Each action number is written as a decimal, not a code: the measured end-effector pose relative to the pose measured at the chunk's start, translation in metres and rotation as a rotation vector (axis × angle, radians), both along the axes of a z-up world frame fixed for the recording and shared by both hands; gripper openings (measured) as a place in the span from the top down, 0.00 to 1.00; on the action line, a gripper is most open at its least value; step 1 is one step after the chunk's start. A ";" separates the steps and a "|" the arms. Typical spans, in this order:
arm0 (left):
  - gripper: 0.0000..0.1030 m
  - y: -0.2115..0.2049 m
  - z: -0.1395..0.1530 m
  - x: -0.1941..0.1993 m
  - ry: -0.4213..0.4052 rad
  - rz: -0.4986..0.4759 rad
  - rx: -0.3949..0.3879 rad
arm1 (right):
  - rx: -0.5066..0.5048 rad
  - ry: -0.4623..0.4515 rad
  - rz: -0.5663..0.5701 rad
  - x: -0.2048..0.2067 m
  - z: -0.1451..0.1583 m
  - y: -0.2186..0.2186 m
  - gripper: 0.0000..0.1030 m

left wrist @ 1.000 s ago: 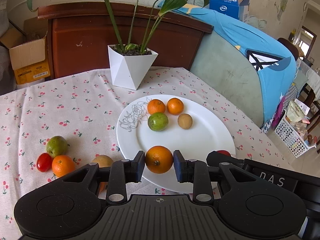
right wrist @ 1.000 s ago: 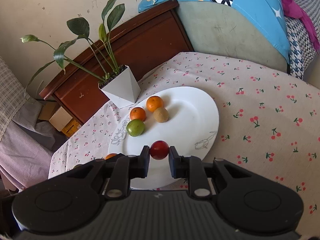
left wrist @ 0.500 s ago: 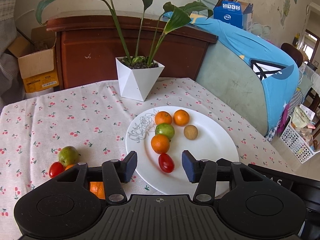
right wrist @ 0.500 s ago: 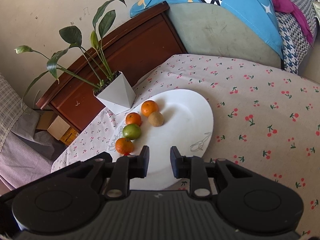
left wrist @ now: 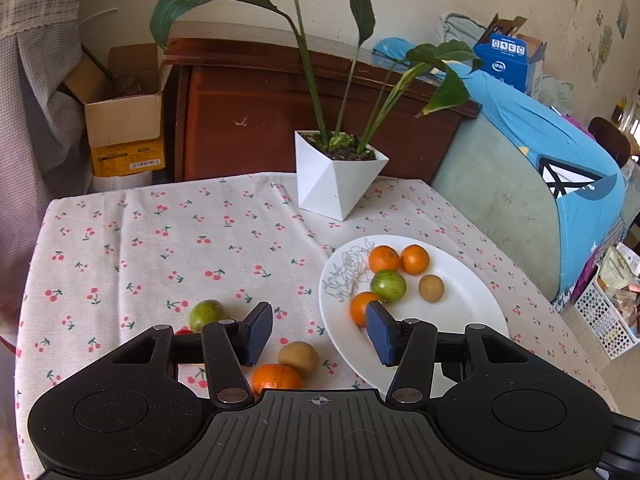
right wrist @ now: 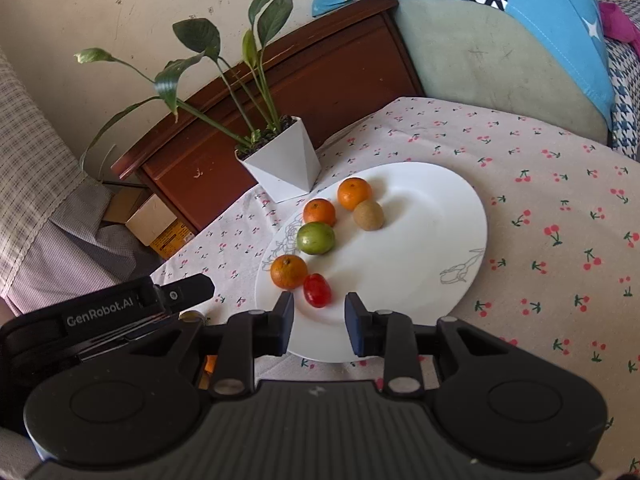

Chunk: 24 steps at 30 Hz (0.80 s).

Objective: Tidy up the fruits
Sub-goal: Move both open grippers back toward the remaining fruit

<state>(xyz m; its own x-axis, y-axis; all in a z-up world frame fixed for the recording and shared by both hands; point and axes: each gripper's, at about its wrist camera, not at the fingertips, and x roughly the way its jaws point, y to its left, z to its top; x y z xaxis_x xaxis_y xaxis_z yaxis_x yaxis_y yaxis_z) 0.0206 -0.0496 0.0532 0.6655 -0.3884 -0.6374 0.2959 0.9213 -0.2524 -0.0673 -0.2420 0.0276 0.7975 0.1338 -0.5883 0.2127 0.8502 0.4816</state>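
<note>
Soft daylight fills both wrist views, bright and even, with a washed-out patch of glare at the far right edge of the left view, and the white plate nearly bleaches out in the right view. Fruit on the plate casts only faint, short shadows, while the dark wooden cabinet behind the desk sits in muted shade. Fisheye lenses bow the desk edge and the wall and blacken the frame corners; focus holds sharp across the centre, softening slightly toward the rims.
</note>
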 end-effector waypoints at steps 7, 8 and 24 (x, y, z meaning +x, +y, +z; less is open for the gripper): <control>0.51 0.026 -0.001 0.006 0.016 0.070 -0.007 | -0.021 -0.010 0.097 0.003 0.000 0.021 0.71; 0.51 0.029 -0.001 0.007 0.019 0.079 -0.009 | -0.025 -0.011 0.111 0.004 -0.001 0.025 0.71; 0.51 0.073 -0.008 0.004 0.055 0.157 0.001 | 0.039 0.002 0.219 0.019 -0.019 0.061 0.71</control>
<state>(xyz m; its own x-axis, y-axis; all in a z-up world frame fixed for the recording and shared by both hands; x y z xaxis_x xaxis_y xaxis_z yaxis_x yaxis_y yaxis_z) 0.0247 0.0237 0.0454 0.6818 -0.2818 -0.6751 0.1338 0.9553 -0.2637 -0.0478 -0.1805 0.0086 0.7459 0.3261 -0.5808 0.0261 0.8570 0.5147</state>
